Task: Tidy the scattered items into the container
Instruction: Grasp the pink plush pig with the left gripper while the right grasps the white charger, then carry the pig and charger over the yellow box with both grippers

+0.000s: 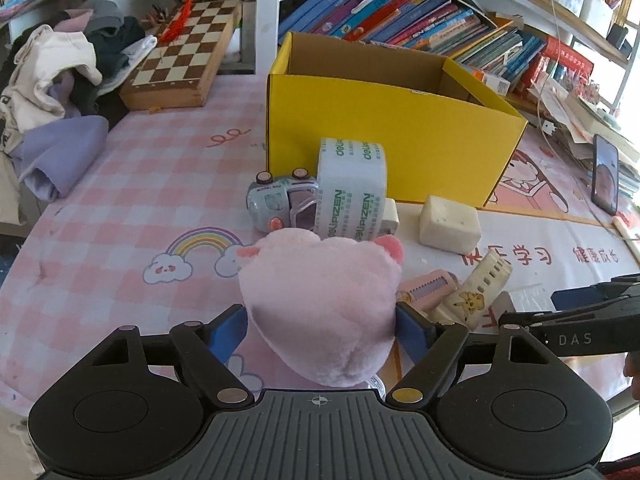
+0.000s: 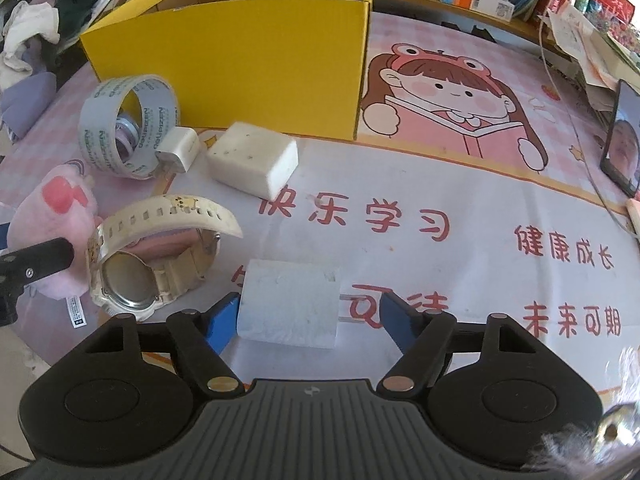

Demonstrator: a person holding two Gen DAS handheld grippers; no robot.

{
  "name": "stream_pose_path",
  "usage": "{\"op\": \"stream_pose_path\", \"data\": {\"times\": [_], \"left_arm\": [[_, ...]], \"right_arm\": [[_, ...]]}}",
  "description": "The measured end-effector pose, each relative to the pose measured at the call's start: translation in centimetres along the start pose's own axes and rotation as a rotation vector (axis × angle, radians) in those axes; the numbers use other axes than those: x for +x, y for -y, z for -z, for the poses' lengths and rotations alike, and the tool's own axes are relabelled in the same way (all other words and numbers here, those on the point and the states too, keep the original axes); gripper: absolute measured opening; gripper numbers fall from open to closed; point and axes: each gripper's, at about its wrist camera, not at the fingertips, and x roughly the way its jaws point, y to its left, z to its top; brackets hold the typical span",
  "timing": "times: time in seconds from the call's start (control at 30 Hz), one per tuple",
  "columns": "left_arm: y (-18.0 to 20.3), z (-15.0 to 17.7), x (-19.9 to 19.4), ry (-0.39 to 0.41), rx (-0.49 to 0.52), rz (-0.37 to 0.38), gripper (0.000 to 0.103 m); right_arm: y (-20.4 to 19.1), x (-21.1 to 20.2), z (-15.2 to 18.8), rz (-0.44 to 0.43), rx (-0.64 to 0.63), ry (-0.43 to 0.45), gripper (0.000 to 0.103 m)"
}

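Note:
A yellow cardboard box (image 1: 384, 136) stands open on the pink table mat; it also shows in the right wrist view (image 2: 248, 68). My left gripper (image 1: 322, 326) is shut on a pink plush toy (image 1: 320, 304), both blue pads pressing its sides. In front lie a tape roll (image 1: 352, 188), a toy car (image 1: 276, 200), a white block (image 1: 448, 224) and a cream watch (image 1: 472, 296). My right gripper (image 2: 310, 316) is open around a pale blue-white block (image 2: 290, 308); the left pad is close to it, the right pad is apart. The watch (image 2: 160, 256), tape roll (image 2: 128, 132) and white charger (image 2: 180, 150) lie to its left.
A chessboard (image 1: 180, 56) and a heap of clothes (image 1: 52, 80) sit at the back left. Books (image 1: 420, 20) fill the shelf behind the box. A phone (image 2: 622, 136) stands at the right with a cable. The other gripper's arm (image 1: 580, 328) reaches in from the right.

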Motion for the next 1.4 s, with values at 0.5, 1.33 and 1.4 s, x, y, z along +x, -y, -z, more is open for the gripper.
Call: {"op": "stream_pose_path", "data": {"times": [0.5, 1.33, 1.4], "left_arm": [[-0.6, -0.9, 1.1, -0.049, -0.023, 0.013, 0.067], [-1.1, -9.5, -6.3, 0.277, 0.053, -0.011, 0.064], [-0.5, -10.6, -6.3, 0.299, 0.078, -0.003, 0.065]], "right_arm": [[0.7, -0.4, -1.2, -0.028, 0.022, 0.018, 0.064], [2.6, -9.0, -8.9, -0.085, -0.064, 0.392, 0.064], [2.5, -9.2, -9.9, -0.093, -0.097, 0.422, 0.064]]}}
